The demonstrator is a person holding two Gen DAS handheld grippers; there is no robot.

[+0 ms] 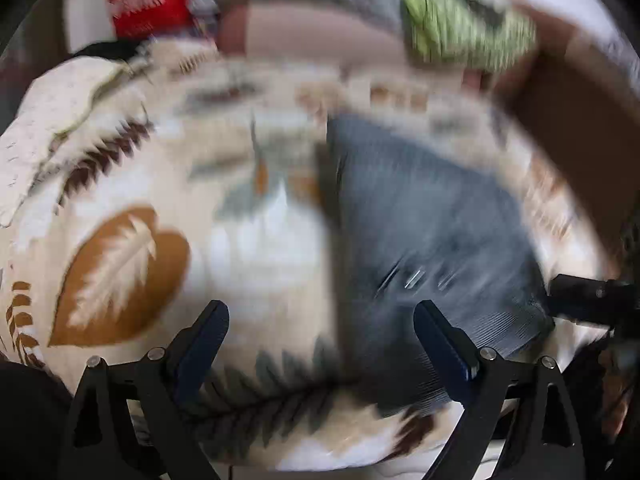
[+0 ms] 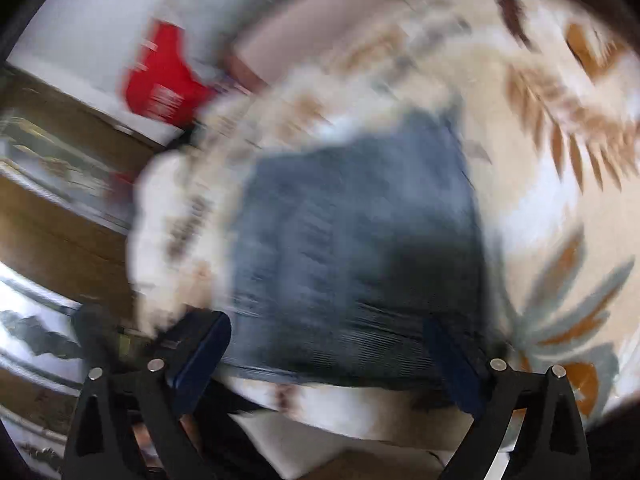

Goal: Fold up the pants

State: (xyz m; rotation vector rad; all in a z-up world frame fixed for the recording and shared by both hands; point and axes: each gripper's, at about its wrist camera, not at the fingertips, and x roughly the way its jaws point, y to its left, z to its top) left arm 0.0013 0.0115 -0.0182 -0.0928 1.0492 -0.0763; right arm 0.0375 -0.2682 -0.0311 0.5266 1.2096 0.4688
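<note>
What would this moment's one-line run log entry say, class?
stage: pants folded | pants: compact blue stack on leaf-print bedspread | left gripper: open, empty | right gripper: open, empty

Between the fingers lie the folded blue-grey denim pants [image 1: 432, 232] — matt, finely ribbed woven cloth. Under them spreads a cream leaf-printed blanket [image 1: 132, 256], soft and slightly fuzzy. Each matt black plastic left gripper [image 1: 320, 336] finger carries a smooth dark-blue pad [image 1: 202, 352] and small shiny metal pins; the right gripper [image 2: 328, 344] looks the same. Beyond the fingertips — a red glossy bag [image 1: 140, 0] and a green-and-white striped cloth [image 1: 464, 24], both blurred.
</note>
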